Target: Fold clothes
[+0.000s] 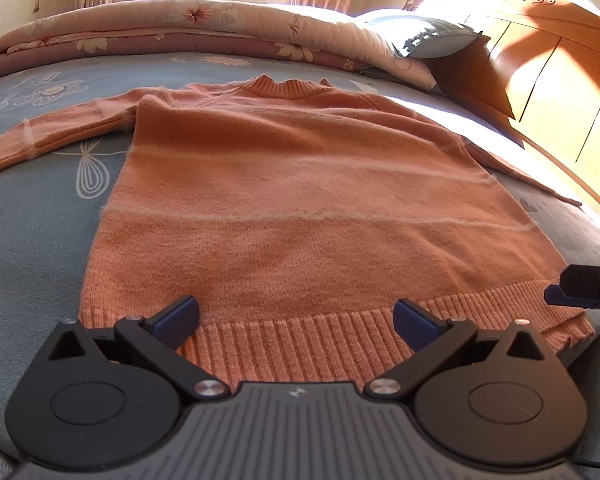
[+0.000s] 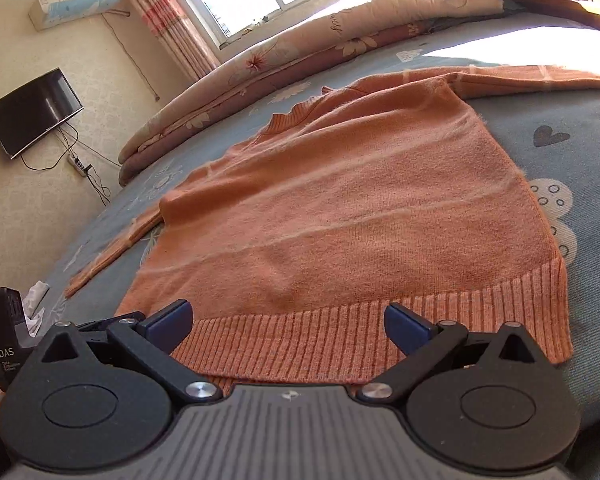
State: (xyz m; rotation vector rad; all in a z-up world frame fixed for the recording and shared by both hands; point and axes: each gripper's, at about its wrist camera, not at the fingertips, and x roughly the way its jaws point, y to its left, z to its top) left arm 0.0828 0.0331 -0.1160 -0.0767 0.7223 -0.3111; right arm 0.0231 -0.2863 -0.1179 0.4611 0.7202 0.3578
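Orange sweater spread flat on the bed, both grippers wide open at its hem.

The bed (image 1: 28,184), under a blue flowered sheet, carries a rolled quilt (image 1: 180,28) at 12 o'clock and a pillow (image 1: 432,38) at 1 o'clock. The sweater (image 1: 292,184) lies flat mid-bed, collar at 12 o'clock, ribbed hem at 6, sleeves out toward 9 and 3. The left gripper (image 1: 296,318) sits at the hem's left part, jaws spread wide, holding nothing. The right gripper (image 2: 287,322) sits at the hem's right part, equally wide and empty.
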